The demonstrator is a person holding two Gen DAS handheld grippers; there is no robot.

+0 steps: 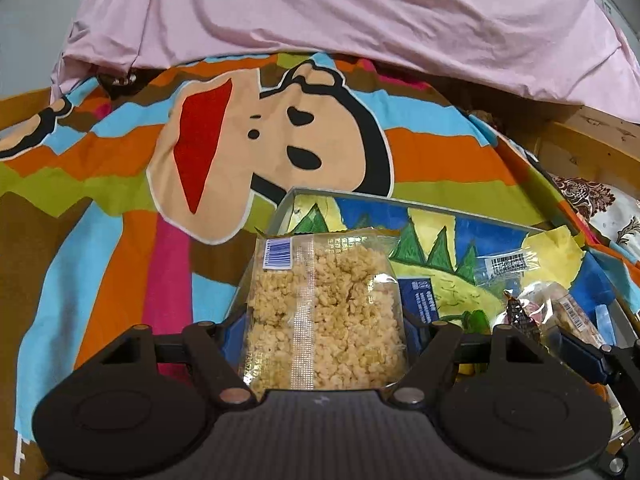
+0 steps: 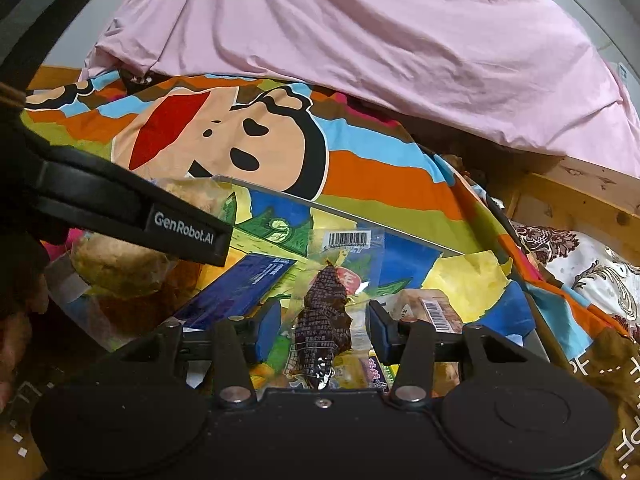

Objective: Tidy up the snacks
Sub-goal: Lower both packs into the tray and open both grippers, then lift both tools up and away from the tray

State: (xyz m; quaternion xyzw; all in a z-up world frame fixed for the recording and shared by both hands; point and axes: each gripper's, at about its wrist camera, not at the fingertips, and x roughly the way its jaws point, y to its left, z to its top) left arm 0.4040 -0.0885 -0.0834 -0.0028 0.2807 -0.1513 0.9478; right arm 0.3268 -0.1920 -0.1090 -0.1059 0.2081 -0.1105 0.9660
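Two claws over the snack tray, one loaded, one straddling.

Nearest, the left gripper (image 1: 324,320) is clamped on a clear bag of puffed rice snack (image 1: 320,312), the bag standing up between its blue pads and hanging over the near-left corner of the tray (image 1: 340,196). The right gripper (image 2: 322,328) has its jaws apart, a dark-wrapped snack (image 2: 326,320) lying between them untouched, a blue box (image 2: 240,292) just left and a barcoded packet (image 2: 436,312) just right. Beyond the tray's far rim, the cartoon bedsheet (image 1: 120,184) spreads flat, then a pink quilt (image 1: 360,20).
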